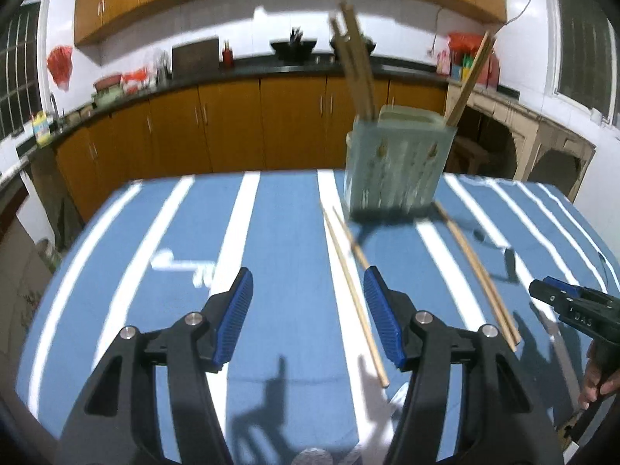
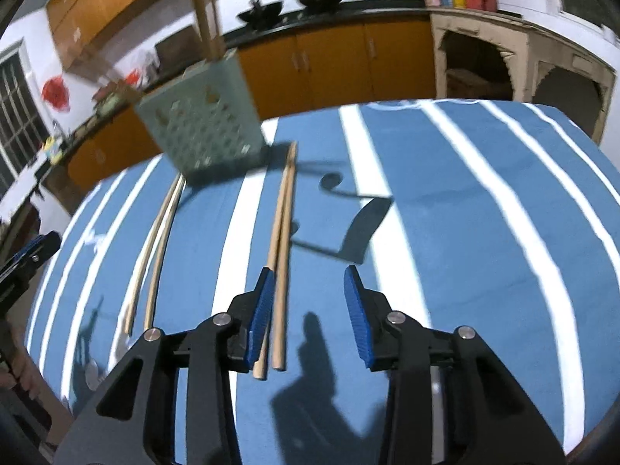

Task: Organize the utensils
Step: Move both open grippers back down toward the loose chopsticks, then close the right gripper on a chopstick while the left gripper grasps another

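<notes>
While several chopsticks already stand upright in the pale green holder [image 1: 399, 162] at the far side of the blue striped tablecloth [image 1: 271, 232], two pairs lie loose on the cloth, so the sorting looks partway done. In the right wrist view the right gripper [image 2: 310, 302] hangs low over the near pair of chopsticks [image 2: 282, 232], its blue pads spread wide and holding nothing; the left pad [image 2: 260, 310] sits just beside the two sticks, which run from near the holder's base back toward the camera, and may be touching them (the angle leaves that unclear). The second pair [image 2: 155, 248] lies further left, also reaching toward the holder. In the left wrist view the left gripper [image 1: 308, 310] is likewise spread and empty, with one stick [image 1: 354, 290] passing between its fingers on the cloth below.

The step in hand appears to be the reach for the next pair, most likely by the right gripper. The next move probably calls for shifting it slightly left so both sticks sit between the pads, lowering to the cloth, and closing on the pair together. Thin round sticks on fabric may roll or splay apart under the squeeze, so a centred grip seems wise before lifting toward the holder.
</notes>
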{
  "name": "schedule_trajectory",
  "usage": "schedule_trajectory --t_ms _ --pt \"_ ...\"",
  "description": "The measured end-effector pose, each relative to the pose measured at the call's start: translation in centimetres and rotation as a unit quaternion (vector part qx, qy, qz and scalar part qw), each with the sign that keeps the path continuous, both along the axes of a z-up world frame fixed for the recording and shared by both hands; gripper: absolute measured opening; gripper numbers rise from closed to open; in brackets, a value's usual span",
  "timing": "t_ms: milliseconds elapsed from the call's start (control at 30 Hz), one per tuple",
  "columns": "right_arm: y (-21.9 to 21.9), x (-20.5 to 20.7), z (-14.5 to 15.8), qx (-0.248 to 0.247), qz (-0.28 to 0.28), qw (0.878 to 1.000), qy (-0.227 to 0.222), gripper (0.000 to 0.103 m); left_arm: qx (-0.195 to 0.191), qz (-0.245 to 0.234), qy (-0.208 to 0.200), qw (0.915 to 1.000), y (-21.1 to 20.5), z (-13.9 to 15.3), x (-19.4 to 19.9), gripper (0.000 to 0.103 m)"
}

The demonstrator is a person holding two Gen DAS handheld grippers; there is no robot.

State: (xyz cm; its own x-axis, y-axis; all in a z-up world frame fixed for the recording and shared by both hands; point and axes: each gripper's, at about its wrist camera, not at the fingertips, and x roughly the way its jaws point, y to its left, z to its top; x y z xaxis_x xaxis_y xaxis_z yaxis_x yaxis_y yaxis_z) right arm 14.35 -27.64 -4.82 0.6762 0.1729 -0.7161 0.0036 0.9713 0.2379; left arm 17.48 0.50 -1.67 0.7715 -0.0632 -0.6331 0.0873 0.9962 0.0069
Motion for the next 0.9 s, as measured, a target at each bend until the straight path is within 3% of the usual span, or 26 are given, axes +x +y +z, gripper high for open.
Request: schedule_trajectory --t_ms 233,500,667,900 --pt "1.8 1.4 -1.9 -0.035 0.019 0.999 0.029 0.028 0.006 0.004 0.022 0.9997 0.0 -3.0 0.6 0.059" --pt "2.6 1.7 -2.3 -0.060 0.027 0.997 0.028 0.027 0.007 -0.008 0.045 0.9989 -0.8 -4.3 1.3 0.059" --pt "2.7 1.7 -2.4 -0.093 0.026 0.995 0.018 0.009 0.007 -0.016 0.060 0.9980 -1.5 -5.1 1.9 0.057" --pt "-1.7 2.3 -2.6 -0.082 -0.063 0.994 0.026 0.008 0.019 -0.015 0.067 0.9974 -2.8 -6.0 2.6 0.055"
